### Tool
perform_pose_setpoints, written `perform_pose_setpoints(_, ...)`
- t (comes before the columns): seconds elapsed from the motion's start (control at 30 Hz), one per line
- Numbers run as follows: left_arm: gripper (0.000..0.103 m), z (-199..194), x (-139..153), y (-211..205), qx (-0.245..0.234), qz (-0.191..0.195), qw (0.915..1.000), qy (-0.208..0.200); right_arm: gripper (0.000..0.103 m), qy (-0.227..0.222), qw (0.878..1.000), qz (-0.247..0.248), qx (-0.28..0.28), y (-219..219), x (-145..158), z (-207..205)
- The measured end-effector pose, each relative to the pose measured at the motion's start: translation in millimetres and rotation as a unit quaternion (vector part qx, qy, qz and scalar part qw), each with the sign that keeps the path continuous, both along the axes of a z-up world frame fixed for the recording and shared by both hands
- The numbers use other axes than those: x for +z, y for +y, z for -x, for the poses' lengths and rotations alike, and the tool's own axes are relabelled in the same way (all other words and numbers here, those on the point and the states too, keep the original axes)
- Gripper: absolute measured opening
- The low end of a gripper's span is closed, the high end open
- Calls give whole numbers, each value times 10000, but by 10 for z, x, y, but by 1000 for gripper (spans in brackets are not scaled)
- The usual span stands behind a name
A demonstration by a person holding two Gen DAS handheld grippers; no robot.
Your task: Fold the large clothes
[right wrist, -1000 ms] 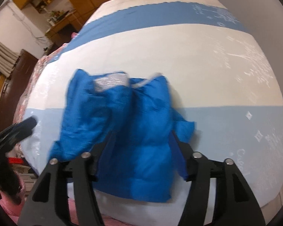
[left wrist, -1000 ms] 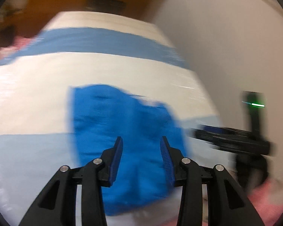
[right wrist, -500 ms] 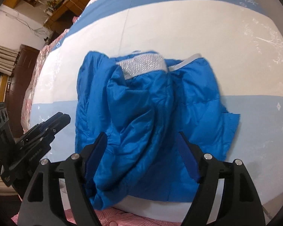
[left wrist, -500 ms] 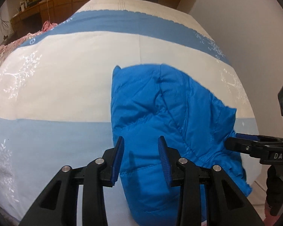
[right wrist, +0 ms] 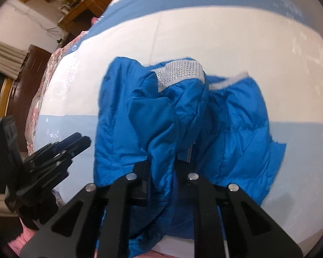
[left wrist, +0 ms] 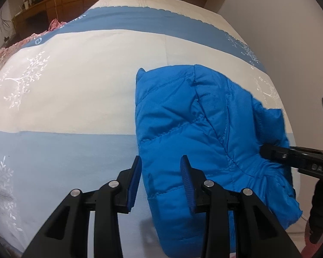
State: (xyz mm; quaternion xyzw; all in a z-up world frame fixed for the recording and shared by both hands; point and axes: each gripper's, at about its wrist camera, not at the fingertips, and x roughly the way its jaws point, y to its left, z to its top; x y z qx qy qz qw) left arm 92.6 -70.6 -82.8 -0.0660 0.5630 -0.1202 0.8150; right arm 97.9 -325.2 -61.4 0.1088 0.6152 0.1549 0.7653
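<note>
A bright blue quilted jacket lies crumpled on the bed, its silver lining showing at the far collar in the right wrist view. My left gripper is open and empty, hovering over the jacket's near left edge. My right gripper is shut on a bunched fold of the blue jacket, fabric hiding its fingertips. It also shows in the left wrist view, pinching the jacket's right side. The left gripper shows at the left in the right wrist view.
The bed cover has white and blue bands. A white wall runs along the right side. Wooden cabinets stand beyond the bed; a pink floral blanket hangs at the left edge.
My right gripper has closed onto a fold of the jacket and bunched it upward. My left gripper has stayed open and moved closer over the jacket's left edge.
</note>
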Motion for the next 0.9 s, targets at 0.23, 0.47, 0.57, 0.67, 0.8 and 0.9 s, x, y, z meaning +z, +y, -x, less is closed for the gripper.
perform_pose_setpoints(0.23,36,99,267,-145,-224,234,9990,-312,10,-575,9983,-76,82,-240,514,181)
perform_pose_setpoints(0.47,36,128,336,-538,-654,266,9965,-451,10,-573,9978,-115,-321,-581,574,214)
perform_pose_setpoints(0.57,36,126,238,-716,-816,202,9957,-394,10,-417,9976,-182,-521,-820,437,234)
perform_pose_setpoints(0.67,36,130,123,-861,-961,126,9948,-319,10,-170,9974,-249,-658,-1016,197,272)
perform_pose_setpoints(0.8,37,121,6,-1006,-1135,82,9932,-223,11,181,9959,-332,-821,-1235,-190,336)
perform_pose_setpoints(0.9,38,129,-110,-1078,-1216,56,9924,-148,13,376,9943,-414,-905,-1333,-494,389)
